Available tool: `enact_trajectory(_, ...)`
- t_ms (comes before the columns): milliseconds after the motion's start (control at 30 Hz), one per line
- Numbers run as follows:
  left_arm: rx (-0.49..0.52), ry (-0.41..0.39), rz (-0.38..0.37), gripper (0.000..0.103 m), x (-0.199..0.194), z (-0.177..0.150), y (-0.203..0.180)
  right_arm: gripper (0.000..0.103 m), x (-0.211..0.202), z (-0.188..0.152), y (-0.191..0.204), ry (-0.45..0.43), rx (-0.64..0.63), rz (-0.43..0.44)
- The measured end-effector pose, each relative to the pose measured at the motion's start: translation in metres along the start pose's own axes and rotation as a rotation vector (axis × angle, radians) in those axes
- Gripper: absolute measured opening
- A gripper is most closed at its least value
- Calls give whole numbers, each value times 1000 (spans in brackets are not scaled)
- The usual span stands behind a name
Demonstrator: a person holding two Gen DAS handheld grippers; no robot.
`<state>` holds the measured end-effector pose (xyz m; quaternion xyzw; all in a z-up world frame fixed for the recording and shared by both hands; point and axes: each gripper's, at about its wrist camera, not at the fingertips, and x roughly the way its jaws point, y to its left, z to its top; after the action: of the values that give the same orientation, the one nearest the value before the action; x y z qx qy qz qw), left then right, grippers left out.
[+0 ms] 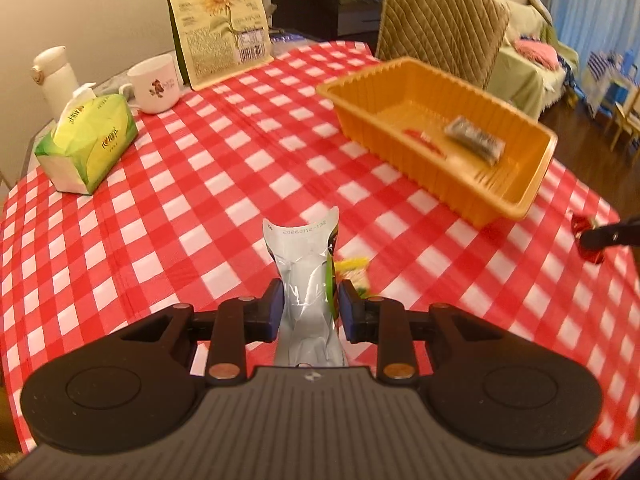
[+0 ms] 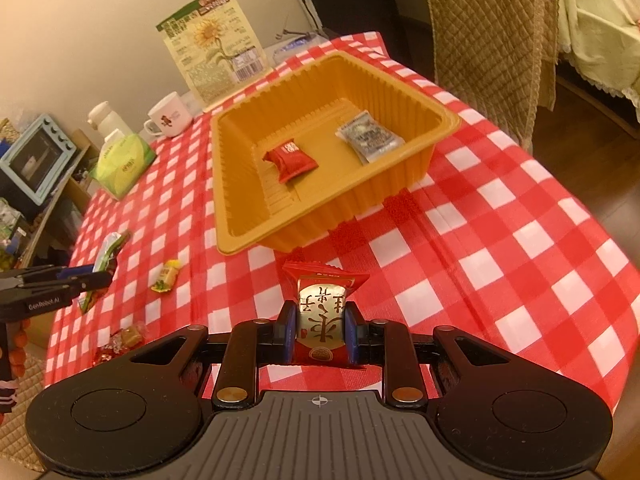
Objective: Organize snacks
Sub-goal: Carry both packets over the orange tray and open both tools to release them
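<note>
Left gripper [image 1: 308,312] clamped on silver pouch [image 1: 306,276], right gripper [image 2: 319,330] on red candy [image 2: 322,312]; both to be carried level over tray [image 2: 404,184] before release.

The silver snack packet [image 1: 306,280] carries a printed code on its top seal; it appears to read "2026011?-132", one digit being unclear. The arm of the left gripper [image 2: 104,276] bears the white lettering "GenRobot.AI". The red-and-gold snack packet [image 2: 322,316] shows large dark Chinese characters on its gold panel. The sunflower bag [image 1: 220,24] carries a barcode and dense small print, too small to read.
</note>
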<state>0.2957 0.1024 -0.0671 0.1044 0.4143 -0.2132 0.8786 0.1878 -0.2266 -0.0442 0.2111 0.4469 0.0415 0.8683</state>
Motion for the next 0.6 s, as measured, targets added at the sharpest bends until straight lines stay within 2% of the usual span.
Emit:
enact_trajectory(333,-35,-70,-44,26,-18,42,-54,25,-16,36,-2,-57,-76,66)
enact_trajectory(600,-81,-119,-61,26,-3,90,-102,25,2,84,-3,-78,-108,100)
